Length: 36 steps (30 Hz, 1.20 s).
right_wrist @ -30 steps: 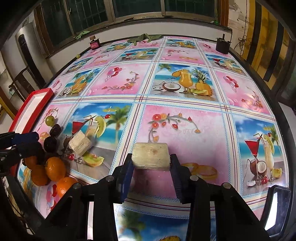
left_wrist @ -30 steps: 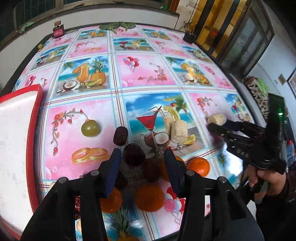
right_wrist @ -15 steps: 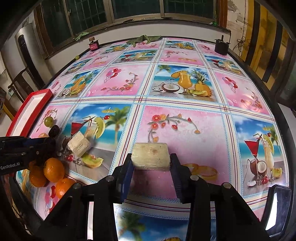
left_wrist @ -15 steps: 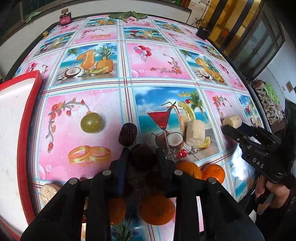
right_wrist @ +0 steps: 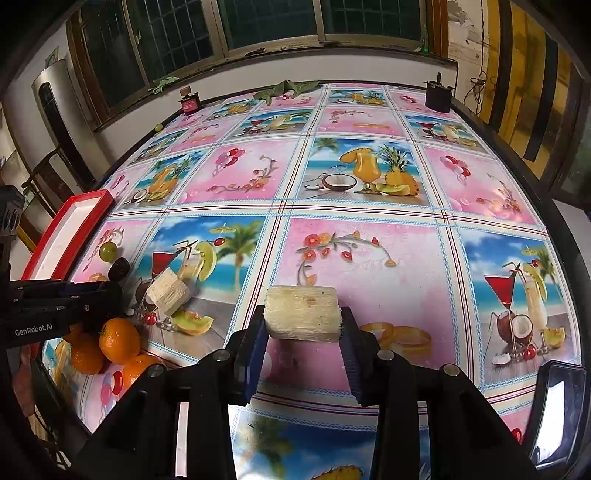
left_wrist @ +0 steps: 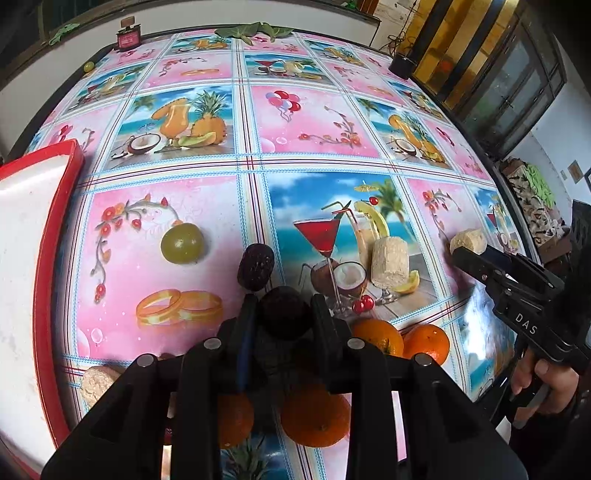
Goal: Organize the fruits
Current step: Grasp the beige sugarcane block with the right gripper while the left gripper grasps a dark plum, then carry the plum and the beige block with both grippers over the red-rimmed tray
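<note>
My left gripper (left_wrist: 284,314) is shut on a dark round fruit (left_wrist: 284,312) and holds it above several oranges (left_wrist: 314,417). Another dark fruit (left_wrist: 255,266) and a green fruit (left_wrist: 182,243) lie ahead on the table. A pale sugarcane piece (left_wrist: 389,263) stands to the right, another (left_wrist: 96,380) lies at lower left. My right gripper (right_wrist: 303,321) is shut on a pale sugarcane piece (right_wrist: 302,313) above the tablecloth; it also shows in the left wrist view (left_wrist: 467,242). The oranges (right_wrist: 119,341) lie at its left.
A red-rimmed white tray (left_wrist: 55,229) lies along the table's left edge, also in the right wrist view (right_wrist: 70,229). A small red box (left_wrist: 128,35), green leaves (left_wrist: 255,29) and a black box (right_wrist: 438,96) stand at the far edge.
My left gripper closed on the dark round fruit and lifted it slightly forward. My right gripper kept its hold on the sugarcane piece and barely moved.
</note>
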{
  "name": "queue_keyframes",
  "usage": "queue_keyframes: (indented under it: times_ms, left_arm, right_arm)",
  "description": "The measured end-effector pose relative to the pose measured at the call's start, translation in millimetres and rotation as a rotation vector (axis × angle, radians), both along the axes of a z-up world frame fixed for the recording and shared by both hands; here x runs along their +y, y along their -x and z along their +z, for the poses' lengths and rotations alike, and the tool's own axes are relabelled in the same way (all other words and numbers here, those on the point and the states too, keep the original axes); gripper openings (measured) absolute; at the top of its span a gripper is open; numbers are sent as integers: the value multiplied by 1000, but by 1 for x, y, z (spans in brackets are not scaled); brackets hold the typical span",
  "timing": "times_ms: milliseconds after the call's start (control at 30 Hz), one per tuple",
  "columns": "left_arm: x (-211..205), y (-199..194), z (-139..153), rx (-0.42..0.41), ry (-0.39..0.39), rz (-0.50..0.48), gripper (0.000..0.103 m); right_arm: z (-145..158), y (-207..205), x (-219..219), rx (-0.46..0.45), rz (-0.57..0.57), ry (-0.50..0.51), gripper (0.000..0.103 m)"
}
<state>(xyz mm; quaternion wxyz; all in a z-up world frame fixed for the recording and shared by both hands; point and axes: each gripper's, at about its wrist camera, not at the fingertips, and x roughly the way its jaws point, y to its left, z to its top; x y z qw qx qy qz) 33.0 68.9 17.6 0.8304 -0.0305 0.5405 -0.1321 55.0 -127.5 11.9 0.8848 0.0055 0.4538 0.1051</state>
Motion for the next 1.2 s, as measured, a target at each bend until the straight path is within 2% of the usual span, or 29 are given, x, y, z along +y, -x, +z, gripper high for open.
queue_keyframes:
  times_ms: [400,800,1000,1200]
  left_arm:
    - [12,12,19,-68,8,28,25]
    - [38,31,36,-152,-85,82,25]
    - [85,49,56,-208,-96,172,26]
    - [139,58,61,-211,-106,282,26]
  right_arm:
    - [16,9,11,-36,28,-5,38]
    - [37,12,51,-77,115,-19,38]
    - [48,12,90,-90,205,-49,38]
    - [55,11,136,-82,319,-93,38]
